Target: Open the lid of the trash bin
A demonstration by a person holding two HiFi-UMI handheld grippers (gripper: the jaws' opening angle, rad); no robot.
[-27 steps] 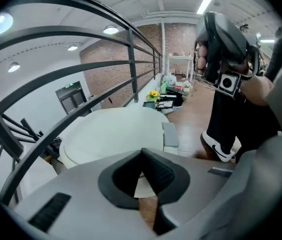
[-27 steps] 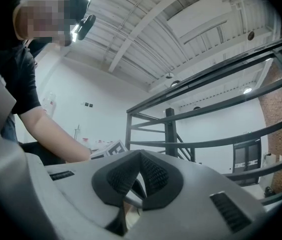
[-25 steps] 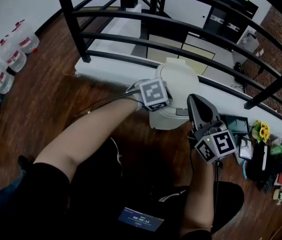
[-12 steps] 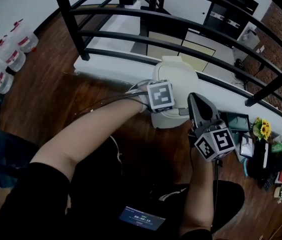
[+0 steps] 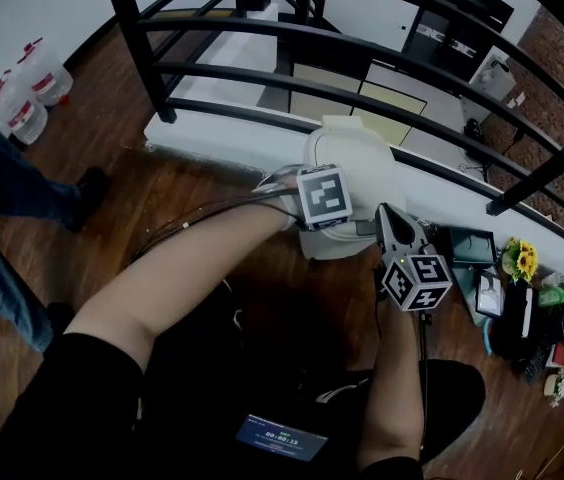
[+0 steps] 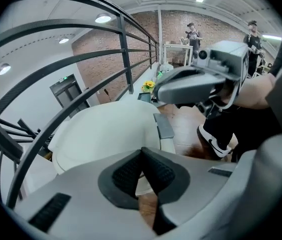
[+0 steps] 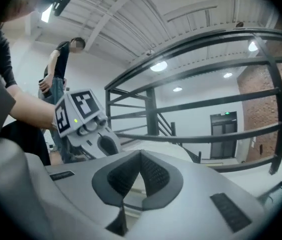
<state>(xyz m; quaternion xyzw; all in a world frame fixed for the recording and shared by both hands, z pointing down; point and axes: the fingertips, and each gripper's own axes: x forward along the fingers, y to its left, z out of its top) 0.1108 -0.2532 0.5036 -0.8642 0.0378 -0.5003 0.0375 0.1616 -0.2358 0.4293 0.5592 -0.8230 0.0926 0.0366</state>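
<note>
Two grippers are seen at one white trash bin, which stands on the wooden floor against a white ledge under a black railing. The domed lid is down on the bin, so nothing of the inside can be seen. A small grey tab is set at the front edge of the lid, on the side toward the person.

The left gripper is pointed steeply down over the front part of the lid. Its jaws are closed, the black ribbed pads meeting at their tips with nothing held between them. Whether the lid is touched by them cannot be told. Below the tips, a strip of the bin's white front and a patch of brown floor are seen.

The right gripper is held nearly level, just beside the bin on the person's right and close to the grey tab. Its jaws are likewise closed, pad against pad, and nothing is held. The left gripper's marker cube is seen in its view to the left.

Clear plastic jugs with red caps are grouped on the floor at the far left, well apart from the bin; how full they are cannot be made out. A bunch of yellow flowers is seen among clutter at the far right.
</note>
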